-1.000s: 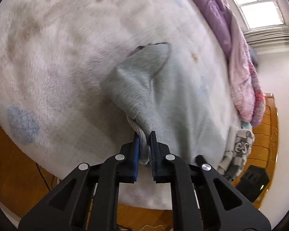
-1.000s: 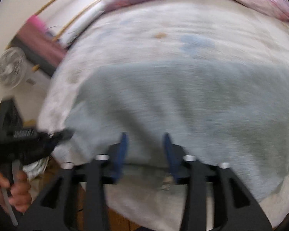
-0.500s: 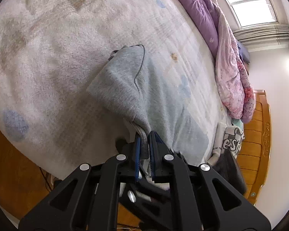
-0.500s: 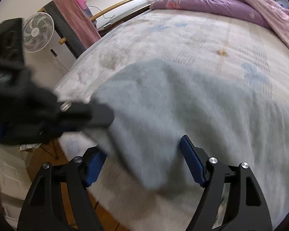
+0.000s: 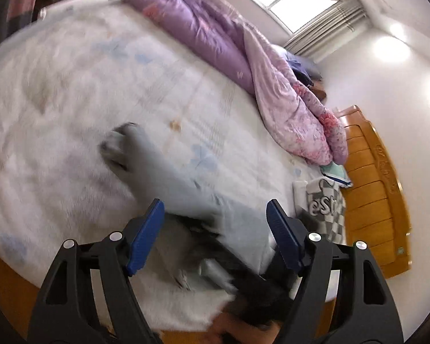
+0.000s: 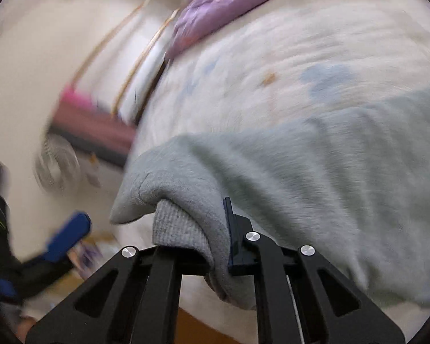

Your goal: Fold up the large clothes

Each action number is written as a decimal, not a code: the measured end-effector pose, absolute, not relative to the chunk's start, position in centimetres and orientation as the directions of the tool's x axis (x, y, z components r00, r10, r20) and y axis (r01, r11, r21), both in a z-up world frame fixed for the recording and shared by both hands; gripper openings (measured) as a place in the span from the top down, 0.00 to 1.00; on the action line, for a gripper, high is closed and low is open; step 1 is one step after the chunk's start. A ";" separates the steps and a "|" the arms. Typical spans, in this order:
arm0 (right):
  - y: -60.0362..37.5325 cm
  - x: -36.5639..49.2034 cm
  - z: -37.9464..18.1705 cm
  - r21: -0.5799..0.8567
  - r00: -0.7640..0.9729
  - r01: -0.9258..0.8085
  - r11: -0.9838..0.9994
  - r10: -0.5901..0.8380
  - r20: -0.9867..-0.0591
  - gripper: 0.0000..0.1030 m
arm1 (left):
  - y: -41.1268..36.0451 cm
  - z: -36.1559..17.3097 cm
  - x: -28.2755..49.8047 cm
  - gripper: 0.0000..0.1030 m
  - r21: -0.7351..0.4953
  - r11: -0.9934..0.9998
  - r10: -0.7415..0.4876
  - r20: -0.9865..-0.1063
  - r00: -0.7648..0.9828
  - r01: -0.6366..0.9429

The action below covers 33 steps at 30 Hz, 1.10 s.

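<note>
Left wrist view: left gripper spread wide, holding nothing, above grey sweatshirt lying on white fleece blanket. Purple duvet bunched at far side. Right wrist view: right gripper clamped on sweatshirt's ribbed cuff, fabric bunched over it.

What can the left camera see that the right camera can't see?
Only the left wrist view shows the window, the wooden headboard, the checkered cloth with letters and the left tongs, open with nothing between them.

Only the right wrist view shows the fan, the pink towel and the right tongs, shut on the sweatshirt's ribbed cuff.

Both show the grey sweatshirt, the white fluffy blanket on the bed and the purple quilt.
</note>
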State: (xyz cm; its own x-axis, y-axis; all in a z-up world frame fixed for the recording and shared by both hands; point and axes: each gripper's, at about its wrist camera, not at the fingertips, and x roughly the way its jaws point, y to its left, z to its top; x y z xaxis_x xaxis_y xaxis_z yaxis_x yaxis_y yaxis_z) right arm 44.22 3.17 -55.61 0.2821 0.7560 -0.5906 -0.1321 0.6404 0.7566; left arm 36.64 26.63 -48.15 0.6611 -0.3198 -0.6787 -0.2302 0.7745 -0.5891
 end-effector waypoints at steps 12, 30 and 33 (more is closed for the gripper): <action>-17.7 41.5 -60.1 0.782 0.537 0.393 0.484 0.569 -0.622 0.93 | 19.6 -58.6 41.7 0.21 -0.487 0.804 -0.355 -0.853 0.382 -0.340; -24.0 38.5 -64.9 0.695 0.382 0.541 0.473 0.598 -0.705 0.42 | 13.9 -67.3 44.3 0.12 -0.489 0.808 -0.445 -0.872 0.205 -0.327; -25.0 37.8 -65.4 0.687 0.381 0.540 0.486 0.587 -0.715 0.34 | 13.8 -67.6 44.5 0.12 -0.477 0.825 -0.440 -0.879 0.185 -0.304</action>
